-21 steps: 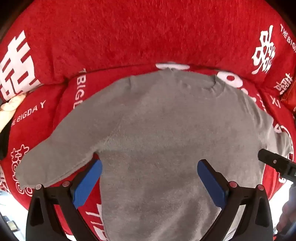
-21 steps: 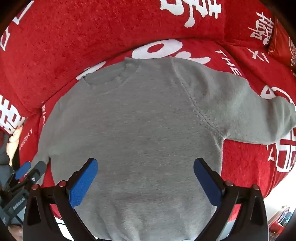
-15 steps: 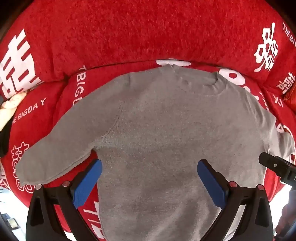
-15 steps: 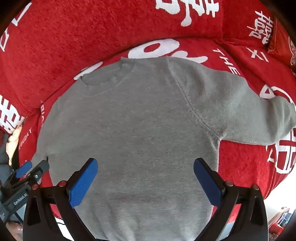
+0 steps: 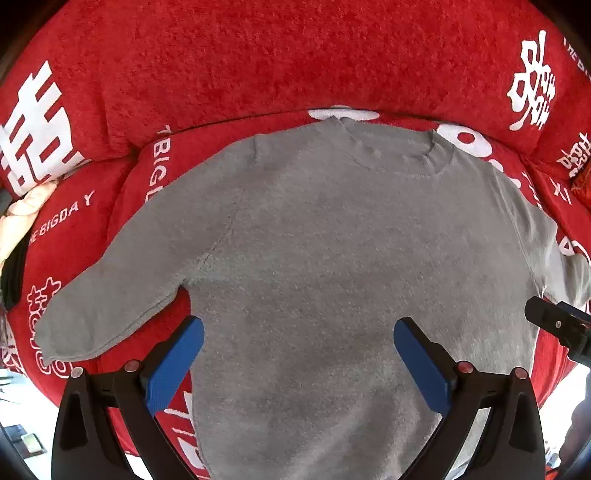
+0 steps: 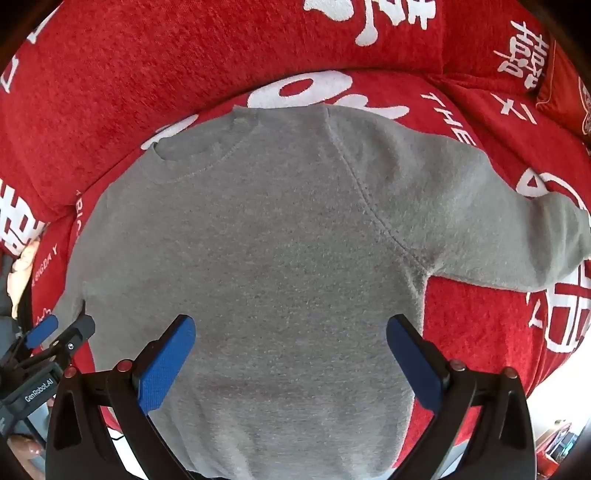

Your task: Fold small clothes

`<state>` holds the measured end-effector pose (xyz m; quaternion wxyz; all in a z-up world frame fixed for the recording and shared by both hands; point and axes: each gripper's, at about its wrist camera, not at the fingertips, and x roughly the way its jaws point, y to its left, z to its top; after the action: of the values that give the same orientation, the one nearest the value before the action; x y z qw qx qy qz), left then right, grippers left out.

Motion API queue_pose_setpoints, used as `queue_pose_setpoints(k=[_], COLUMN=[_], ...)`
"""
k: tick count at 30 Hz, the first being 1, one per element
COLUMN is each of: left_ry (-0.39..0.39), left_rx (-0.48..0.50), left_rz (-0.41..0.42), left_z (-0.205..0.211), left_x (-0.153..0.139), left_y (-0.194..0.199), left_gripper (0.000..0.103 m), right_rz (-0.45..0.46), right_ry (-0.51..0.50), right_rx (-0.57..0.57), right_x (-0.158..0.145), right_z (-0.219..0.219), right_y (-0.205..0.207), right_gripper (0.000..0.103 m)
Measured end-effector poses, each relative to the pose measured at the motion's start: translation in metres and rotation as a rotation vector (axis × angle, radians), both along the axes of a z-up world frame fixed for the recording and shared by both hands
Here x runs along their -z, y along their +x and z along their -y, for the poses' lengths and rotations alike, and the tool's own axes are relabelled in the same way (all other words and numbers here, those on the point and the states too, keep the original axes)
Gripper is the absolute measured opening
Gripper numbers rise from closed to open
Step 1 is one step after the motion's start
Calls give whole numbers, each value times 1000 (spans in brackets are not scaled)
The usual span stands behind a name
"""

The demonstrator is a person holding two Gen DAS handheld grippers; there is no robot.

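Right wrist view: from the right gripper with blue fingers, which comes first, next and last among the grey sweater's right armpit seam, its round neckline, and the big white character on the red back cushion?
From the right gripper:
1. Armpit seam of the grey knit sweater, just above the right-hand finger.
2. Round neckline, upper left.
3. White character on the red back cushion, top edge, beyond the sweater.

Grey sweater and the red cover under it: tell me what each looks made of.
Grey sweater: looks like soft fleecy knit, matte, with a fuzzy heathered nap and stitched seams at collar and shoulders. Red cover: seems a plush, chenille-like pile, matte, its white lettering apparently worked into the pile. Exact fibres cannot be told.
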<state>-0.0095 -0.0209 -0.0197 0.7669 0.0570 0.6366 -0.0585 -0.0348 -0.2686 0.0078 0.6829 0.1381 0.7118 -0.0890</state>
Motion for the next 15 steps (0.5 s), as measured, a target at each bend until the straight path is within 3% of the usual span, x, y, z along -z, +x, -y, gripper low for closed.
queue_pose_setpoints(k=[15], left_ry=[10], left_rx=[-15], left_rz=[-2], left_z=[1], left_x=[1], left_y=[-6], left_gripper=[103], right_rz=[10], right_ry=[7], right_rx=[4], right_x=[0], right_z=[1], right_y=[-5], right_gripper=[103])
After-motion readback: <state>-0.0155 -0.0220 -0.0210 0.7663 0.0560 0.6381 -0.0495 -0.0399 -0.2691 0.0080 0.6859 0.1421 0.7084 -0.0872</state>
